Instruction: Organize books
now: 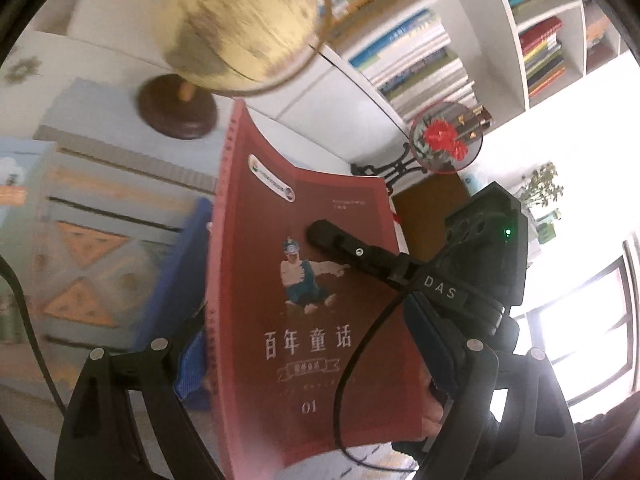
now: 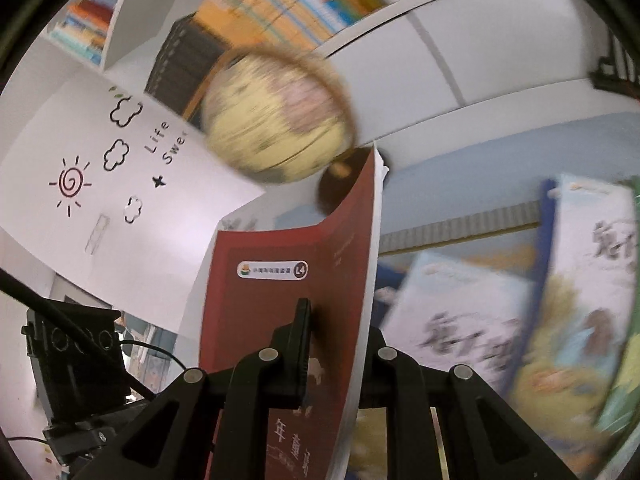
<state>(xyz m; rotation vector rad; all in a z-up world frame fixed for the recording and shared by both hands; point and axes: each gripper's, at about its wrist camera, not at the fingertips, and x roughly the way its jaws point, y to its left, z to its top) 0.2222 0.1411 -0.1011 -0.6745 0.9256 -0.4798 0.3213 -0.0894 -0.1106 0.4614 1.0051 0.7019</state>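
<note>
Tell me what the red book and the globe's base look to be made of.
Red book: paper pages under a thin matte card cover, going by how the cover bows and the white page edges show. Globe's base: a dark brown round foot with a soft sheen, likely varnished wood or wood-look plastic; blur leaves that open.

White bookshelves (image 1: 492,36), bright window (image 1: 580,332), decorated wall (image 2: 100,184)

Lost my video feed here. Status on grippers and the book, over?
Right gripper shut on red book, held upright. Left gripper open around it, pads clear. Globe close ahead; shelf behind.
</note>
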